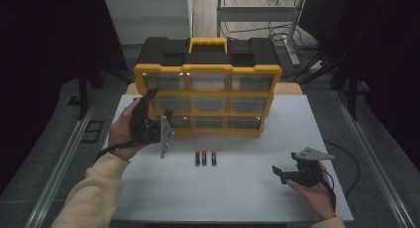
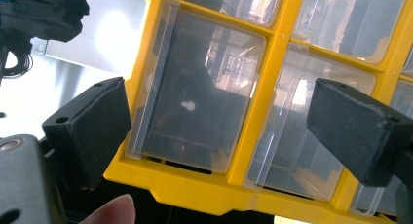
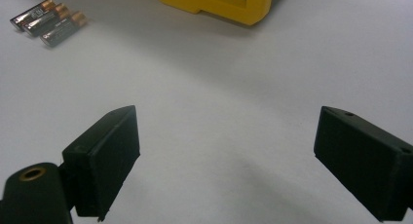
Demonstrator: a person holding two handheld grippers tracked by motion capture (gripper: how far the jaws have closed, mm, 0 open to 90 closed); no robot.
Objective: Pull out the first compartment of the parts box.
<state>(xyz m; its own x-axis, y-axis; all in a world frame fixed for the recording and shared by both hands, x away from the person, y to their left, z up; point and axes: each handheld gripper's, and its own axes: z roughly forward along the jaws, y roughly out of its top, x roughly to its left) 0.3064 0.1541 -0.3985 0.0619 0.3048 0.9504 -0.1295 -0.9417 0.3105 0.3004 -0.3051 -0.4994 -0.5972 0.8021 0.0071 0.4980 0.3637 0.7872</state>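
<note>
Both grippers' jaws apart: left gripper [image 2: 219, 136] at the organizer's bottom-left drawer [image 2: 195, 92], right gripper [image 3: 226, 160] over bare table [image 3: 234, 87].

The drawer organizer [image 1: 207, 91] stands at the back of the table [image 1: 247, 198], and three batteries [image 1: 205, 158] lie side by side just before it. The left gripper [image 1: 166, 120] is at the organizer's bottom-left drawer [image 2: 195, 92] — the right gripper [image 1: 278, 172] sits well apart, near the front right.
</note>
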